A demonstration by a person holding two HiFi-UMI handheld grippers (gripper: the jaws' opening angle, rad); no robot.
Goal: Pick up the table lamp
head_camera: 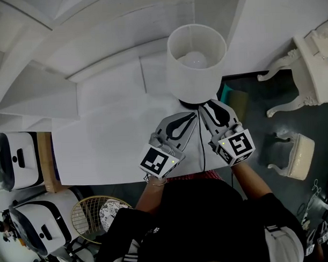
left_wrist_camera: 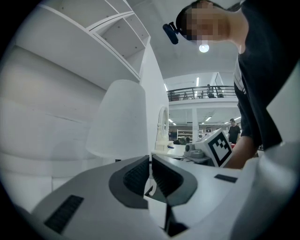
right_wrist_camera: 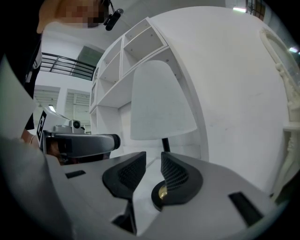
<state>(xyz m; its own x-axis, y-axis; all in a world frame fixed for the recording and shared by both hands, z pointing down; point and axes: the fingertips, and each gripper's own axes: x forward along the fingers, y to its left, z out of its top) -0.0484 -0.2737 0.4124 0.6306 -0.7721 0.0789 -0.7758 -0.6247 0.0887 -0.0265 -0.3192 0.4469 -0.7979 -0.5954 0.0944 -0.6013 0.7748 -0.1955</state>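
Note:
The table lamp has a white drum shade [head_camera: 196, 62] and a dark base [head_camera: 191, 103], and stands at the far right of the white tabletop [head_camera: 110, 140]. Its black cord [head_camera: 202, 148] runs back between the two grippers. My left gripper [head_camera: 194, 115] lies level just short of the base, its jaws shut on nothing. The right gripper [head_camera: 207, 105] is beside it, tips at the base's edge. In the right gripper view the jaws [right_wrist_camera: 153, 161] stand a little apart with nothing between them, and the lamp's stem [right_wrist_camera: 165, 144] rises beyond them. The shade [left_wrist_camera: 119, 122] fills the left gripper view ahead.
White shelving [head_camera: 38, 78] rises behind and to the left of the table. An ornate white table [head_camera: 307, 69] and a stool [head_camera: 299, 155] stand on the dark floor at the right. White machines [head_camera: 14, 160] and a wire basket [head_camera: 94, 213] sit at the lower left.

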